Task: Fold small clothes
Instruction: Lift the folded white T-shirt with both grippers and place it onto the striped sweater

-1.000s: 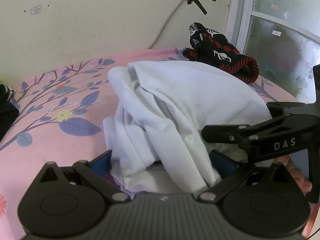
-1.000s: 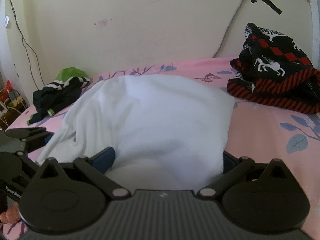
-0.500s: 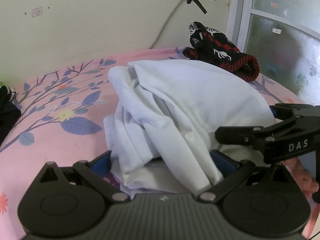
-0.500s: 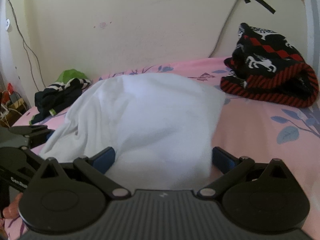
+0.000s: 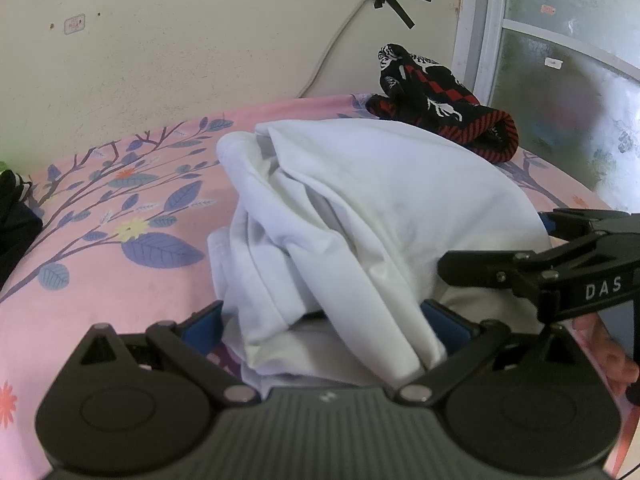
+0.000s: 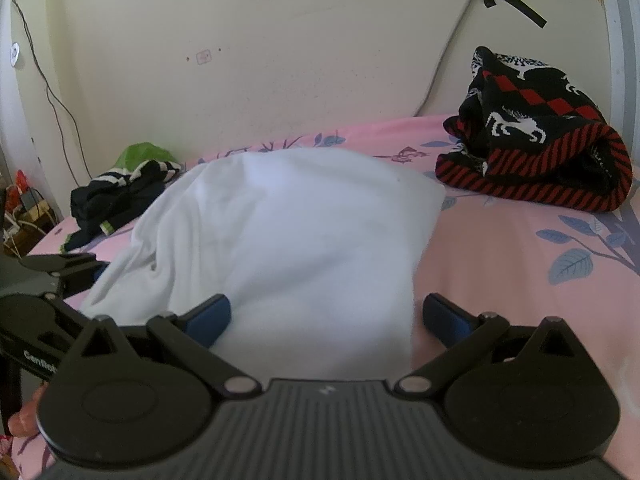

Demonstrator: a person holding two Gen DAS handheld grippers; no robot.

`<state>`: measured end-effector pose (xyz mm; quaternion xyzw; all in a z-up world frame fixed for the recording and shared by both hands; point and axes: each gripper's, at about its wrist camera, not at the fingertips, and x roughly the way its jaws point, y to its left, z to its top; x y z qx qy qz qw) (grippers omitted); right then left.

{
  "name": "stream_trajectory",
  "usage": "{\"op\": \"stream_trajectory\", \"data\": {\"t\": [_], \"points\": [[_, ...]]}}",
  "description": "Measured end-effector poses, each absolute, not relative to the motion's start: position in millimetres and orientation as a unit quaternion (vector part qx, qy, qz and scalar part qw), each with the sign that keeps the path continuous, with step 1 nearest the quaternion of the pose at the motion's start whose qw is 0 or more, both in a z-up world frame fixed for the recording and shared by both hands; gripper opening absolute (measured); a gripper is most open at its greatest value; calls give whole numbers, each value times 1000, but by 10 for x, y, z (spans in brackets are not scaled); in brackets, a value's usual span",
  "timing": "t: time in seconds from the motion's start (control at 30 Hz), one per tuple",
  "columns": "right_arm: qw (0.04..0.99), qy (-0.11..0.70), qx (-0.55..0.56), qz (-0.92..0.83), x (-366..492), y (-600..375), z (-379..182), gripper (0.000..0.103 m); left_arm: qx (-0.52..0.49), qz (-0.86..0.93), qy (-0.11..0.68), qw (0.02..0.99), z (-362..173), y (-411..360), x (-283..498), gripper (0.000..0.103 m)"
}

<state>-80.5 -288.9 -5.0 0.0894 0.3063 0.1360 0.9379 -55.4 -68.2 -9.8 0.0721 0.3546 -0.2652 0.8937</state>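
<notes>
A white garment lies bunched on a pink floral bedsheet, near the middle of the bed, with its folds heaped and creased on the side facing the left wrist camera and a smoother, rounded surface facing the right one. The left gripper stands wide, its blue pads set apart on either side of the near edge of the cloth, which spills down between them; whether the pads press the fabric cannot be told. The right gripper is also spread wide, with the garment's near edge lying between its fingers: the left pad is touching or just under the cloth, while the right pad stands clear of it over bare sheet. In the left view, the right gripper reaches in from the right edge just beside the garment, a hand behind it. A black-and-red sweater sits crumpled at the far right of the bed against the wall, apart from the white cloth. A dark striped garment lies at the far left, with something green behind it.
</notes>
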Motion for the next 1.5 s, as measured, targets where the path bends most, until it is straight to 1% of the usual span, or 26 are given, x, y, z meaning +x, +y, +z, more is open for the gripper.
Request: {"op": "stream_trajectory", "data": {"t": [0.23,0.4,0.47,0.5,0.53,0.57,0.6,0.63,0.67,0.7,0.73,0.8,0.93,1.03,1.07,1.1,1.13,1.2,1.23,1.33,1.37,1.4,1.43,1.47,1.5], "points": [[926,324,90,172,-834,-3093,1,97,40,-285,368,884,-63,-527,-482,103],[909,348,131,186,-777,-3328,30,97,-79,-294,409,860,9,-174,-269,103],[908,351,121,192,-706,-3263,35,94,-115,-298,420,850,9,-130,-198,103],[906,355,112,203,-650,-3191,36,80,-127,-305,422,844,0,-131,-163,103],[901,356,109,222,-599,-3122,34,70,-137,-307,422,842,-10,-142,-138,102],[894,359,112,244,-544,-3037,33,70,-143,-308,421,841,-17,-155,-124,98],[897,358,102,241,-503,-2938,48,68,-145,-309,421,841,-22,-174,-116,83],[900,352,83,243,-482,-2844,84,60,-141,-303,420,844,-16,-201,-105,74],[903,344,73,247,-481,-2801,123,55,-133,-297,424,845,-14,-239,-94,56],[905,335,70,254,-479,-2795,181,40,-125,-289,425,849,2,-279,-81,54],[906,327,72,259,-470,-2831,244,28,-126,-291,426,847,21,-300,-71,54],[910,303,80,272,-434,-2964,415,22,-132,-309,415,845,153,-403,-12,54],[946,218,20,240,-342,-3208,851,21,-86,-329,347,874,696,-860,217,54],[970,150,23,187,-167,-3614,1176,21,-61,-351,293,887,1138,-1388,591,55],[979,126,25,160,-88,-3791,1250,21,-53,-361,276,889,1249,-1593,747,56],[984,113,31,137,-17,-3944,1280,22,-45,-369,264,890,1330,-1812,901,60],[987,107,43,116,69,-4109,1283,22,-39,-376,259,889,1372,-2068,1112,61],[986,120,84,76,311,-4464,1181,22,-40,-381,278,881,1314,-2469,1456,62],[984,135,101,60,434,-4614,1086,22,-37,-380,297,875,1203,-2699,1675,62],[965,219,146,21,913,-4943,600,23,-16,-335,356,872,714,-3156,2188,61],[954,248,166,21,1057,-5023,402,22,-4,-308,389,868,478,-3272,2361,67],[949,246,193,38,1124,-5091,237,21,-10,-292,402,868,323,-3292,2460,80],[951,233,198,45,1135,-5096,174,21,-32,-281,395,874,221,-3239,2513,88],[955,230,183,37,1144,-5038,196,22,-48,-280,399,872,166,-3188,2563,93],[959,232,160,27,1148,-4947,237,23,-56,-282,404,869,159,-3158,2578,93]]}}
